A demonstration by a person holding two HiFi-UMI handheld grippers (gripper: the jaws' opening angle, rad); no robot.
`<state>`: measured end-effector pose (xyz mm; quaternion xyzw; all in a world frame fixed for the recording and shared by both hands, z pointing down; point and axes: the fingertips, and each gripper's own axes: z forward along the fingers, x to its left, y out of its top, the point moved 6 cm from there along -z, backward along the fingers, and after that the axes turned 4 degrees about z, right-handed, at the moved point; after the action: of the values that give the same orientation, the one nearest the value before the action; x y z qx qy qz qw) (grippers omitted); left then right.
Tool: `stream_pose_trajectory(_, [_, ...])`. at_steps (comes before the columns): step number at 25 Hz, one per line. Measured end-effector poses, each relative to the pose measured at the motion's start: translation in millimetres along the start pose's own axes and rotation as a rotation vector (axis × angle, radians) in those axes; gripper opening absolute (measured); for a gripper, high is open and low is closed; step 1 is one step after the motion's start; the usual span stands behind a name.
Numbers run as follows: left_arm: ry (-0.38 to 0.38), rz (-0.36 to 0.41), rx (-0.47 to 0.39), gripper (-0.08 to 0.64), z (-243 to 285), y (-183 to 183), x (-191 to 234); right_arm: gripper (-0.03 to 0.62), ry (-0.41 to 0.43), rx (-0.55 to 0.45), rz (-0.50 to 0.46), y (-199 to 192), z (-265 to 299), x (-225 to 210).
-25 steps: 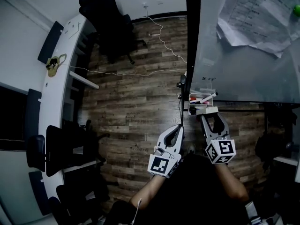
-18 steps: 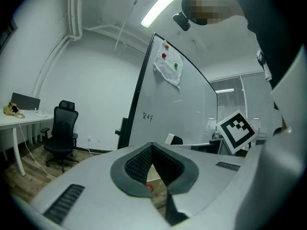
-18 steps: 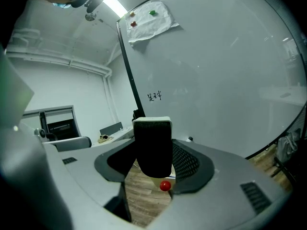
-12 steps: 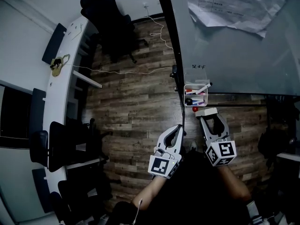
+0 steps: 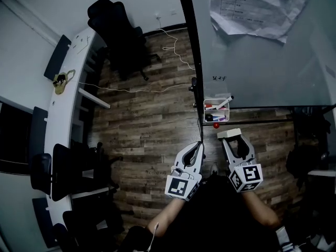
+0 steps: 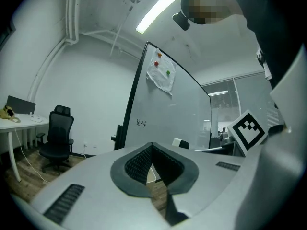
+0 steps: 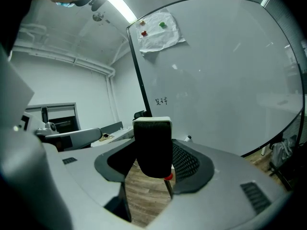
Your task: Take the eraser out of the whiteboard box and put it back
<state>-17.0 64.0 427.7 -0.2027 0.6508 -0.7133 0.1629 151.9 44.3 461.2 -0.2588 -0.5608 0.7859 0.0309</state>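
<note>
My right gripper [image 5: 230,135] is shut on the eraser [image 7: 153,147], a black felt block with a white back; the eraser [image 5: 229,133] shows at its tips in the head view. It hangs just below the clear whiteboard box [image 5: 216,110], apart from it. The box is fixed at the whiteboard [image 5: 262,56] lower edge and holds markers. A small red magnet [image 5: 216,125] sits under the box. My left gripper [image 5: 198,146] is shut with nothing in it [image 6: 152,150], low and left of the board stand.
Papers [image 5: 257,9] with a green magnet are pinned high on the board. A black office chair [image 5: 118,33] and a long white desk [image 5: 63,114] stand to the left on the wooden floor. A white cable [image 5: 136,88] runs across the floor.
The right gripper has drawn the eraser down and away from the box; a second ago it was at the box's mouth. The head view shifted, so the board sits further up.
</note>
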Motion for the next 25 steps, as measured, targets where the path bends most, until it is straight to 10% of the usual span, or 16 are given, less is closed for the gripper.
stream_pose_trajectory(25, [-0.071, -0.024, -0.031, 0.006, -22.0, 9.1, 25.9, 0.238, -0.051, -0.038, -0.033, -7.9, -21.8, 41.8])
